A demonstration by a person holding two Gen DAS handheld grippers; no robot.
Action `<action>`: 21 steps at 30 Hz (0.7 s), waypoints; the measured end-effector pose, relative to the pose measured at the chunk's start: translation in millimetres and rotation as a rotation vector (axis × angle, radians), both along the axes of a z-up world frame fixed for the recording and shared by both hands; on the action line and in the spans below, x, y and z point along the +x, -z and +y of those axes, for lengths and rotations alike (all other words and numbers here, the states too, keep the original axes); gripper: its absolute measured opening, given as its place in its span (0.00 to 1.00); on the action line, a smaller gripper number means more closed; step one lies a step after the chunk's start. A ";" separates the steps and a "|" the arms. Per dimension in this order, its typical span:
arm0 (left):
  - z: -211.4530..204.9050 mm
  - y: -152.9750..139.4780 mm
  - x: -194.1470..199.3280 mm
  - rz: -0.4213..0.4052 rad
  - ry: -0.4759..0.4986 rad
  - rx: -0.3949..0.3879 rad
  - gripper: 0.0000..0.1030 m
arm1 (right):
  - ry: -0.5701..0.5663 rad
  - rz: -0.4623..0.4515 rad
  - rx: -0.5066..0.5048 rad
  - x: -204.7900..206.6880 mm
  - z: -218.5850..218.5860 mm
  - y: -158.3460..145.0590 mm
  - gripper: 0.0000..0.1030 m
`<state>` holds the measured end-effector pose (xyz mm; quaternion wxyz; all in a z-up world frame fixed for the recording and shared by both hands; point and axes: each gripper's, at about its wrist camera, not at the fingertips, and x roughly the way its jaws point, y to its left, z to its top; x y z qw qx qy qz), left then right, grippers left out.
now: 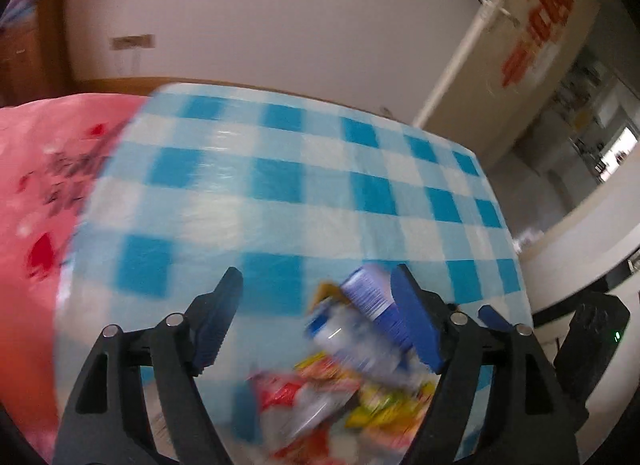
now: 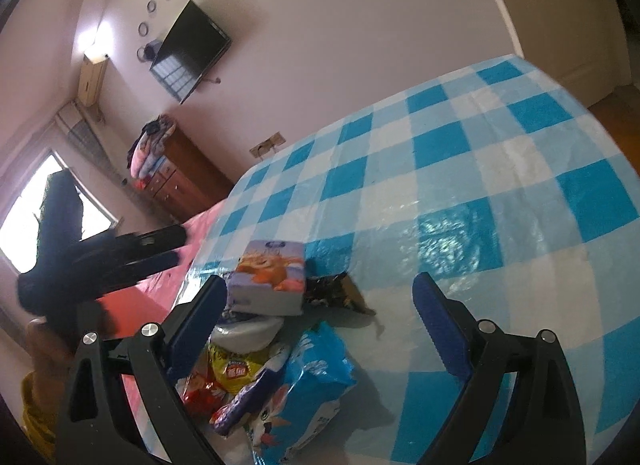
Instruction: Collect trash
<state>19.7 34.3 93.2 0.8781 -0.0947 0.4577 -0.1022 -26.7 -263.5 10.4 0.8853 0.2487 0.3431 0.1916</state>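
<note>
Checkered tablecloth (image 1: 304,193), blurred wrappers (image 1: 332,397) beneath.

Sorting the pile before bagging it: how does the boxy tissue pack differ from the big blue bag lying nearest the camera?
The tissue pack is a firm rectangular block; the blue bag is soft and crumpled. The tissue pack is pale purple with an orange cartoon animal and sits on top of other wrappers; the blue bag is bright blue and white and lies lower. Both are printed plastic packaging on the checked tablecloth.

A room with a checked counter and some furniture.

The counter wears a shiny blue-and-white checked plastic cloth (image 2: 460,169). Beside it lies a pink printed bed cover (image 1: 36,201). A black flat television (image 2: 192,51) hangs on the pale wall, above a brown wooden dresser (image 2: 188,181).
</note>
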 end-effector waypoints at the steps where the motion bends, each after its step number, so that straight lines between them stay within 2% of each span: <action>1: 10.1 -1.6 -7.4 0.003 -0.031 0.005 0.75 | -0.010 0.005 -0.003 -0.1 2.6 0.5 0.90; 4: 51.8 2.4 -47.2 0.040 -0.179 -0.004 0.75 | -0.022 0.017 0.002 -0.5 5.9 2.5 0.90; 6: 69.5 9.8 -66.8 0.073 -0.230 -0.036 0.75 | -0.025 0.027 0.007 -1.5 6.6 4.0 0.90; 10: 96.0 30.3 -110.4 0.142 -0.334 -0.158 0.75 | -0.034 0.044 0.021 -8.6 8.3 6.8 0.90; 13: 89.6 37.5 -126.8 0.152 -0.346 -0.184 0.75 | -0.045 0.042 0.010 -18.1 13.1 6.2 0.90; 21: 81.3 53.7 -135.1 0.159 -0.372 -0.288 0.75 | -0.081 0.020 -0.060 -45.1 31.8 3.6 0.90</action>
